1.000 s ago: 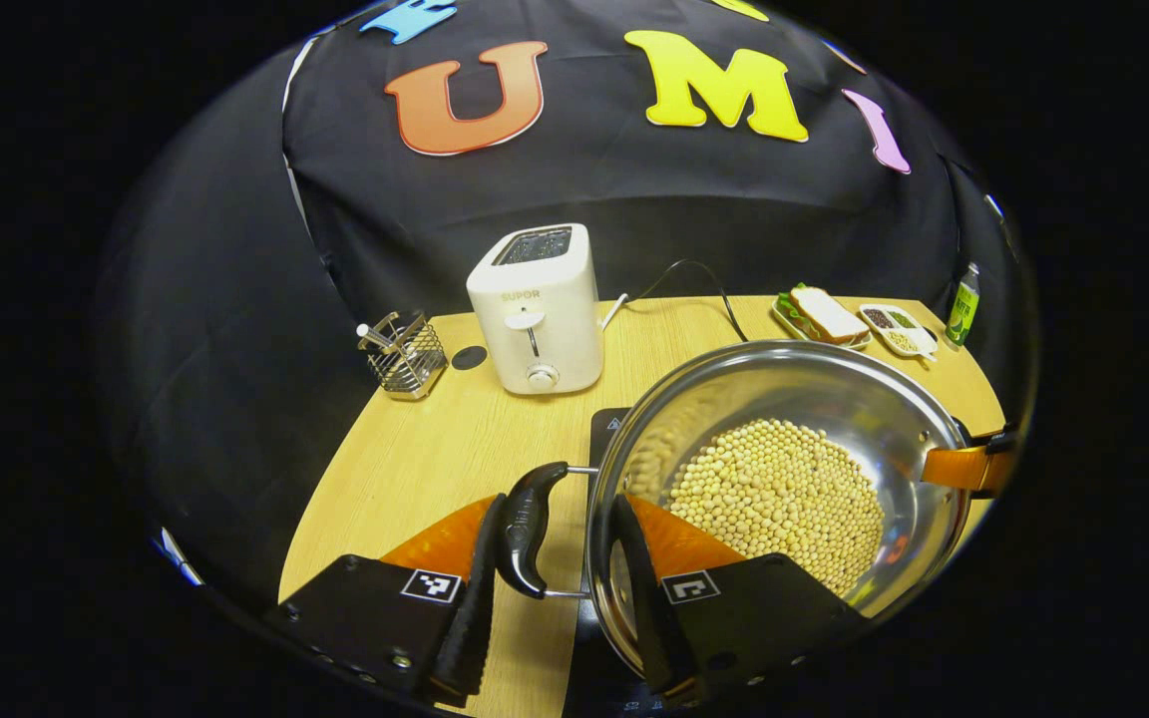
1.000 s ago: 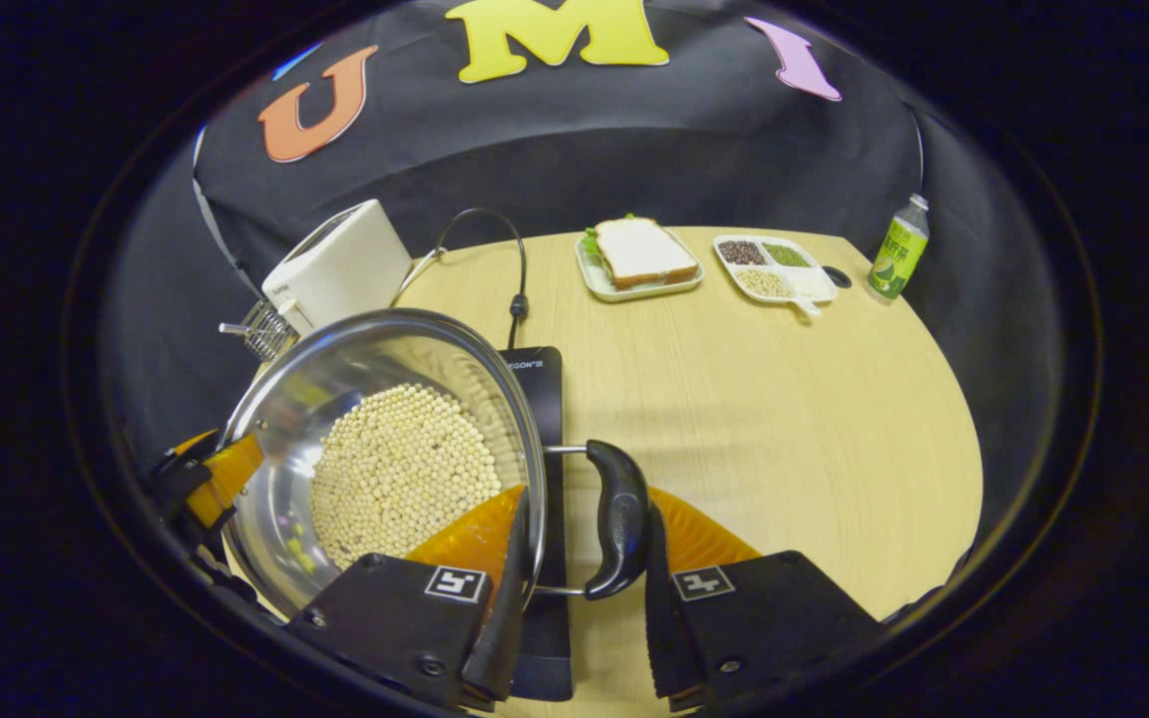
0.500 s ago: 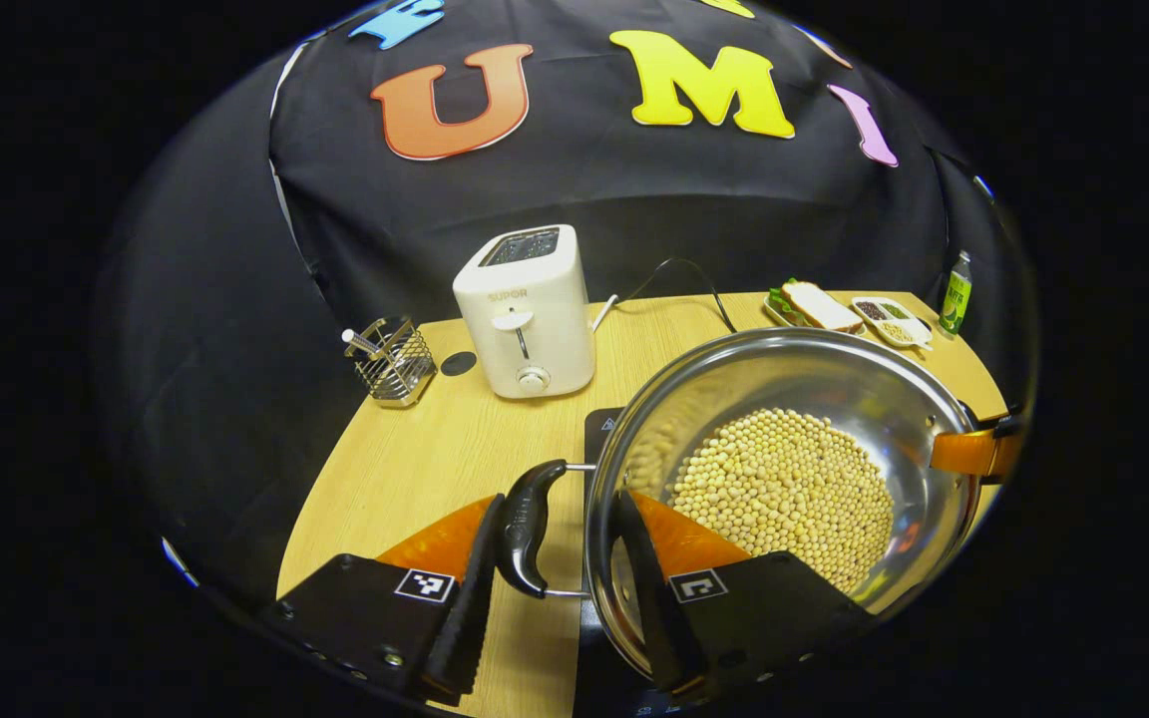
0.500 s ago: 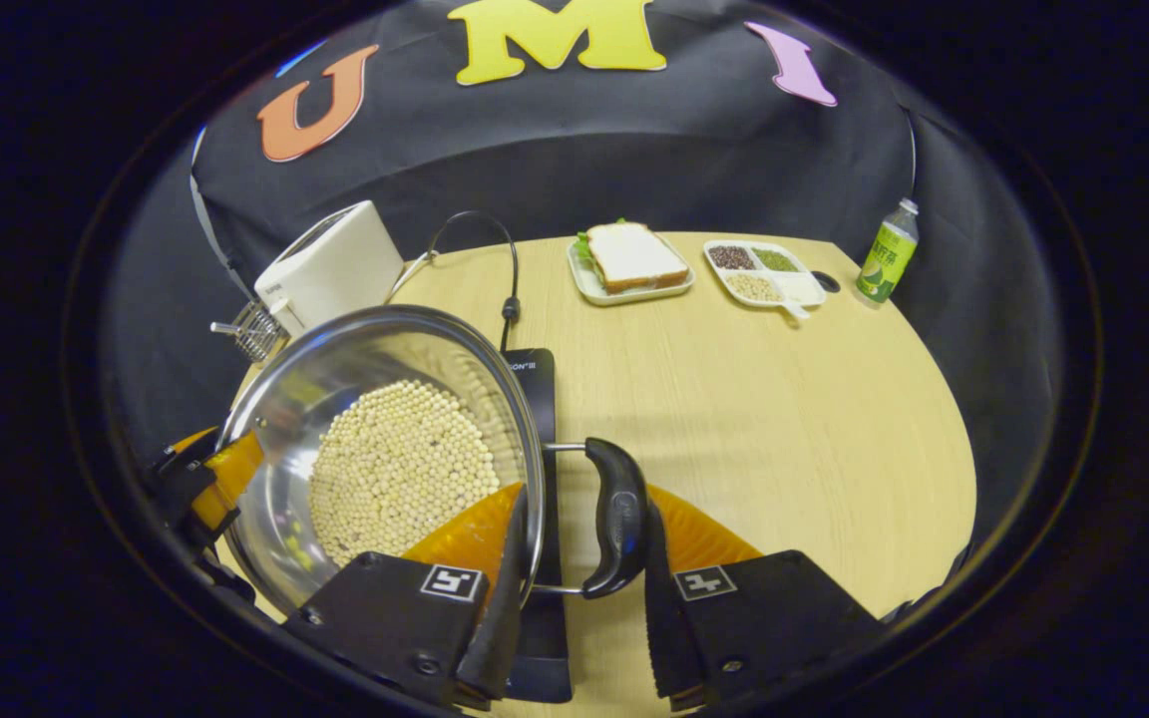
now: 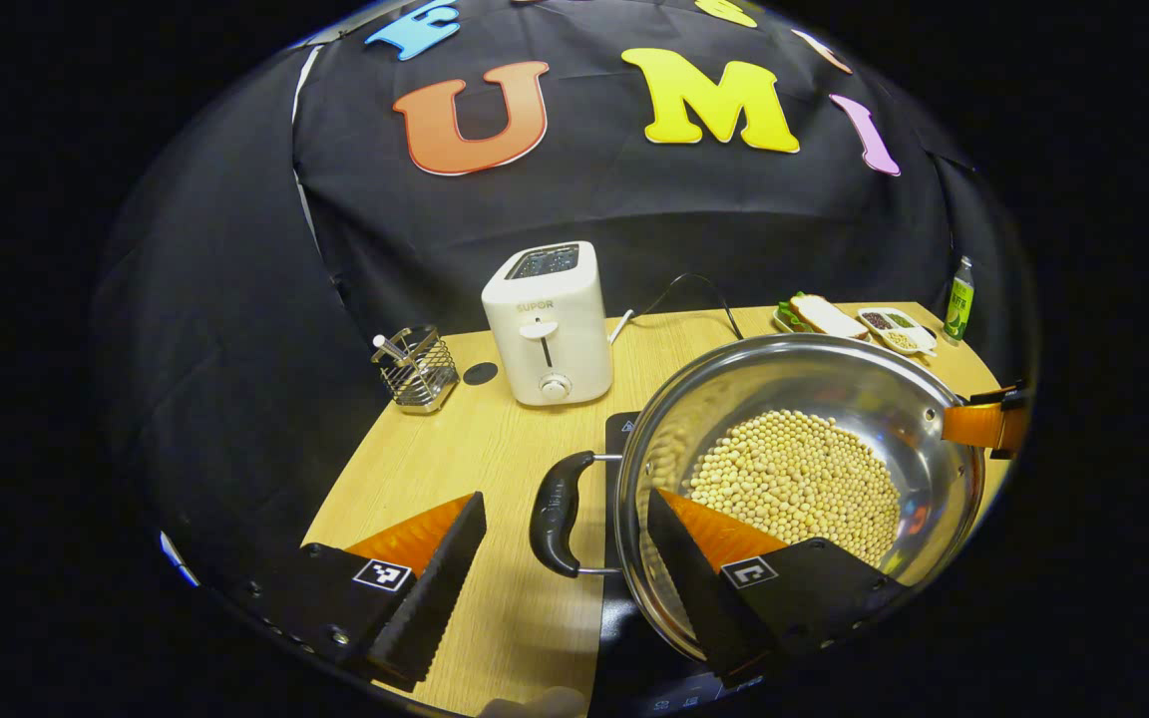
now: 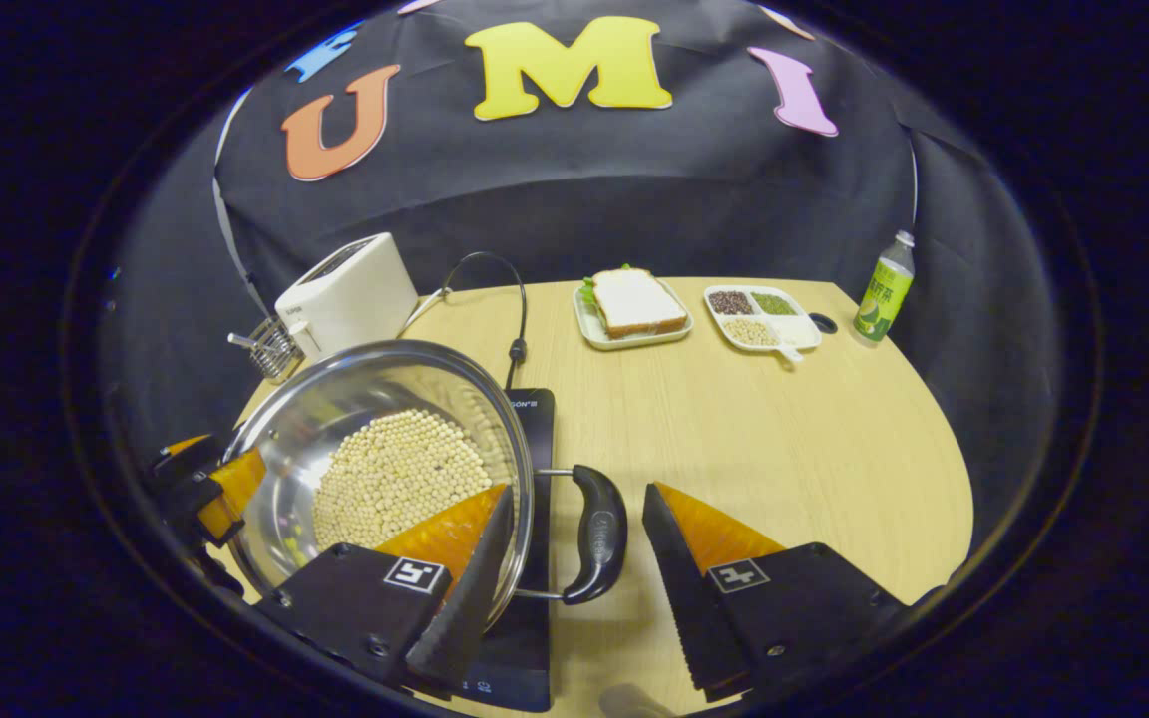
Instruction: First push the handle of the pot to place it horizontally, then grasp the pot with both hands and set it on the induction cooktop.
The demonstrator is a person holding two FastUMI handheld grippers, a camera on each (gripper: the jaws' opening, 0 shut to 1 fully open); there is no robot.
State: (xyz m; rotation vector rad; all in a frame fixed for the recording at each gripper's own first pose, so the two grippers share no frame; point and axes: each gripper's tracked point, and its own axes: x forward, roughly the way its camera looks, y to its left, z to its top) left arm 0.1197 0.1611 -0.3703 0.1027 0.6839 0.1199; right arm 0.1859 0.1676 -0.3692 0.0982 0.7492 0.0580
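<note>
A steel pot (image 5: 894, 399) with pale beans (image 5: 794, 479) in it rests on the black induction cooktop (image 5: 620, 431). Its two dark side handles lie level. My left gripper (image 5: 565, 499) is open, one finger outside the near handle (image 5: 557, 514) and the other over the pot's rim, touching neither. In the right gripper view the pot (image 6: 335, 399) stands on the cooktop (image 6: 533, 439), and my right gripper (image 6: 577, 494) is open astride the other handle (image 6: 599, 534). Each view shows the other gripper at the pot's far side.
On the wooden table (image 6: 784, 439) stand a white toaster (image 5: 547, 324) with its cable (image 6: 515, 299), a wire utensil rack (image 5: 417, 371), a sandwich plate (image 6: 632, 304), a divided dish of grains (image 6: 759, 314) and a green bottle (image 6: 882, 289).
Both grippers were shut on the pot's handles. They have opened and let go, and drawn back a little. The pot now stands lower, on the cooktop.
</note>
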